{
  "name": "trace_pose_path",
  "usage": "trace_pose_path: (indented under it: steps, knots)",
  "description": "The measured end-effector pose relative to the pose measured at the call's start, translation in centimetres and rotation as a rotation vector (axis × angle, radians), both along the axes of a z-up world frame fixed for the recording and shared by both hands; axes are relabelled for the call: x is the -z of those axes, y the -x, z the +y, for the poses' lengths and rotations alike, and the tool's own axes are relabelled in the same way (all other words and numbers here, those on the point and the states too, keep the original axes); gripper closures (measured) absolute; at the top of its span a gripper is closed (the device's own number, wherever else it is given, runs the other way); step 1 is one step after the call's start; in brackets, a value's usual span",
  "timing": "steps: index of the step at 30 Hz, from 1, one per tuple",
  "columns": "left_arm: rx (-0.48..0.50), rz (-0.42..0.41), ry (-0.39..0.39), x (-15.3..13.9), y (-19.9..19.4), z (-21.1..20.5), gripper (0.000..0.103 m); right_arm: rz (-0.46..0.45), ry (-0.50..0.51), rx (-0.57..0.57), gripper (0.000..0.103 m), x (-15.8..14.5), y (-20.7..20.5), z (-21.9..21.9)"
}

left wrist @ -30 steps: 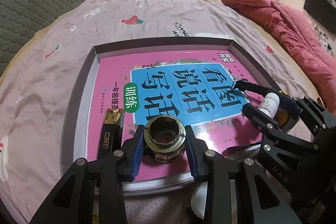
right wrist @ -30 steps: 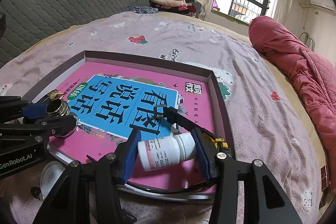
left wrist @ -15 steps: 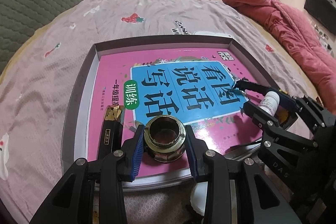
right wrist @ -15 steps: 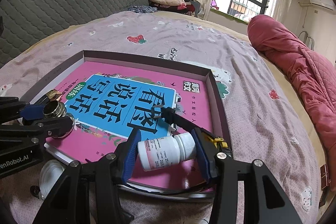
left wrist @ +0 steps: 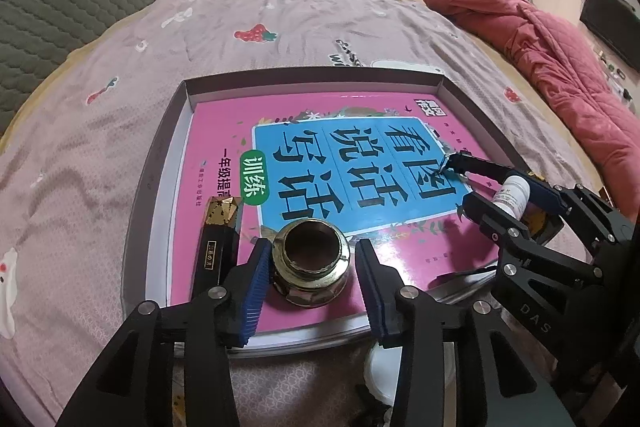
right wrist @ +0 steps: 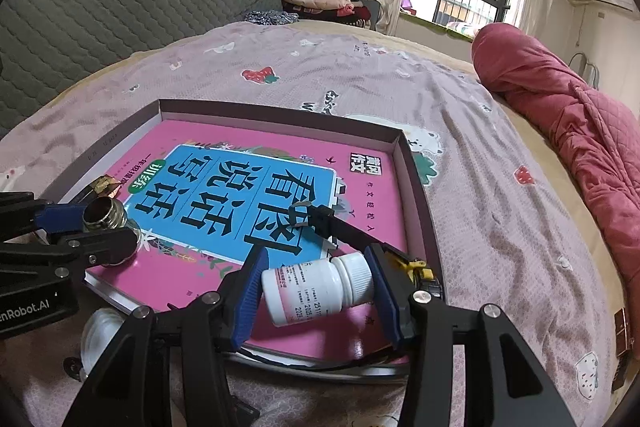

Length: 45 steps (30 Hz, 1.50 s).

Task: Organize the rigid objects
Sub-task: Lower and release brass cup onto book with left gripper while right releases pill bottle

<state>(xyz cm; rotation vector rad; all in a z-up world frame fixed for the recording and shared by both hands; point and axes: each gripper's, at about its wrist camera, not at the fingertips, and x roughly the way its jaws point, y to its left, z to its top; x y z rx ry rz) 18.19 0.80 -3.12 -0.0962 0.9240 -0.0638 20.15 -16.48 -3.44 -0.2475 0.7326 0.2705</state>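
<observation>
Release is happening on the left gripper [left wrist: 310,277]: its jaws are opening around the squat brass threaded fitting [left wrist: 310,265], now sitting upright on the near edge of the pink and blue book [left wrist: 224,131] in the shallow grey tray [left wrist: 160,163]. Backing straight off should be avoiding tipping it. Right gripper [right wrist: 316,289] is clamping the white plastic pill bottle [right wrist: 318,287] sideways over the book's near right corner.

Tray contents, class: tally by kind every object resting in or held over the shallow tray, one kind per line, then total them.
Pink book: 1
Metal fitting: 1
White pill bottle: 1
Dark gold-topped box: 1
Black clip tool: 1
Total: 5
</observation>
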Motion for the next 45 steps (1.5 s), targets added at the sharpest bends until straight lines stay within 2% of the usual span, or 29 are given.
trace_pose_path:
  steps: [13,36,39,45]
  knots:
    - [-0.022,-0.02,0.009,-0.7,0.1,0.8,0.052,-0.01,0.001,0.0,0.053,-0.3,0.1,0.1]
    - [-0.033,-0.034,0.018,-2.2,1.1,1.2,0.051,-0.056,-0.018,-0.007,0.053,-1.0,0.6,-0.2]
    - [-0.039,-0.042,0.011,-2.4,1.4,1.2,0.041,-0.055,-0.04,-0.01,0.052,-1.3,0.6,-0.5]
    - [-0.049,-0.051,0.018,-3.0,1.9,1.5,0.04,-0.062,-0.068,-0.003,0.048,-1.7,0.7,-1.1]
